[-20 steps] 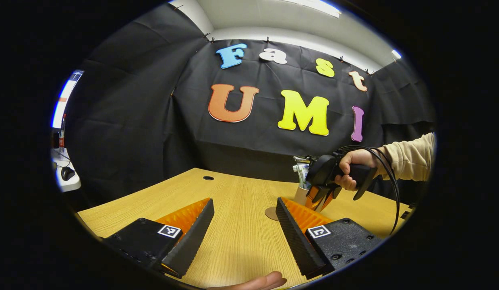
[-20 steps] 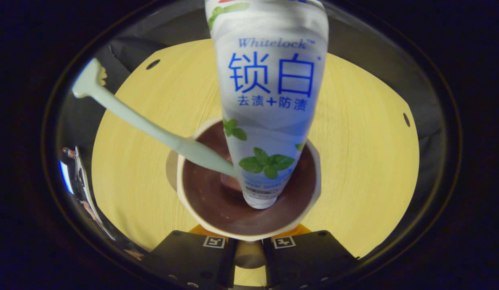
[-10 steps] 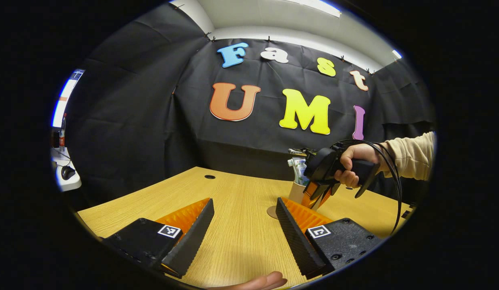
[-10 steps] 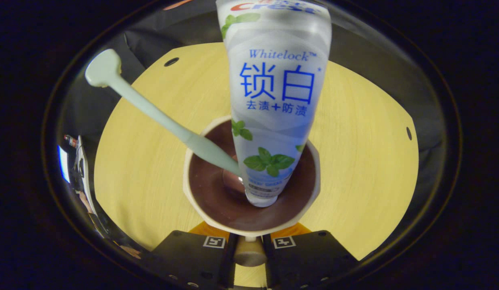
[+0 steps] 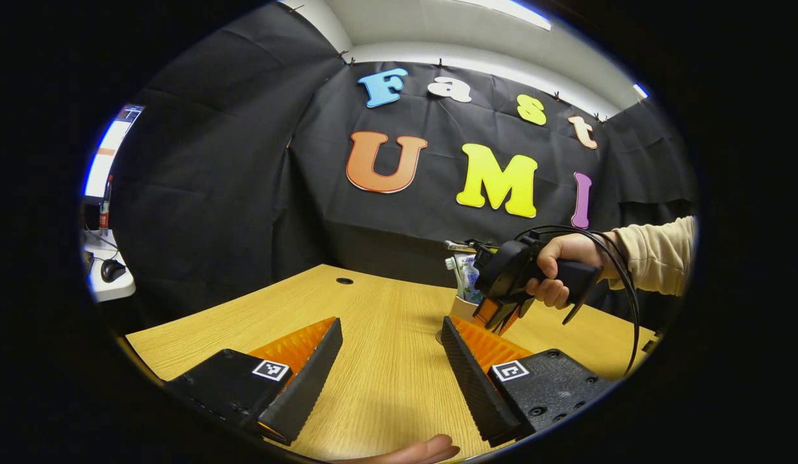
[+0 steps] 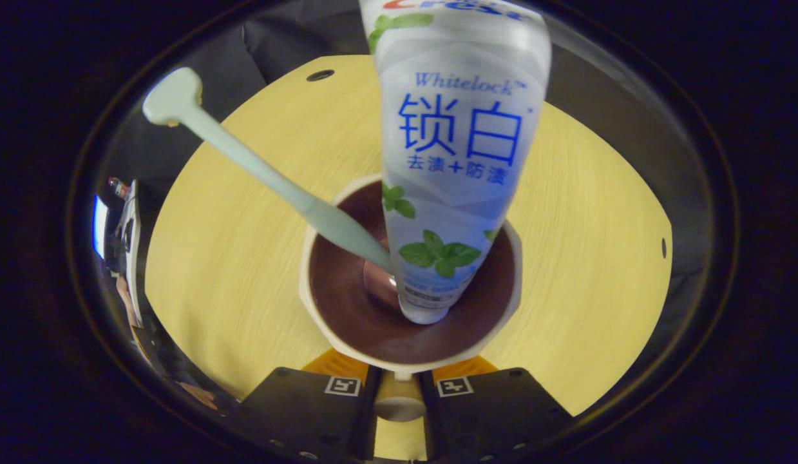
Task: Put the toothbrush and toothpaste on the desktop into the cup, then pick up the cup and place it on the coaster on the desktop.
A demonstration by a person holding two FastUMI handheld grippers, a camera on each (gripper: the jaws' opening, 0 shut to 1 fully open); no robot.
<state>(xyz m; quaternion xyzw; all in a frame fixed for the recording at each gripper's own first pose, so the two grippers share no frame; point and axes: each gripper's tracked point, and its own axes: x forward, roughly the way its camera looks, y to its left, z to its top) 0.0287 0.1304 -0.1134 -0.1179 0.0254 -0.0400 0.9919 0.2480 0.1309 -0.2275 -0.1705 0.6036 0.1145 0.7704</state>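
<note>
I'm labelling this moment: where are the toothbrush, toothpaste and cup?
toothbrush (image 6: 257,169), right gripper view, mid handle.
toothpaste (image 6: 460,129), right gripper view, tube's printed front.
cup (image 6: 347,303), right gripper view, inner wall.

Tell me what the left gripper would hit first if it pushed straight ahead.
Probably nothing soon: between the left gripper's open fingers lies bare desktop, then the booth wall. The cup sits right of that line, though depth is uncertain.

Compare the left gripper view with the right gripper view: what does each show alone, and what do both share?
Left gripper view: the open left claw and a hand in a beige sleeve holding the right claw. Right gripper view: the brown inside of the cream cup, where the pale green toothbrush leans. Both: the light wooden desktop, that cup and the white toothpaste tube.
</note>
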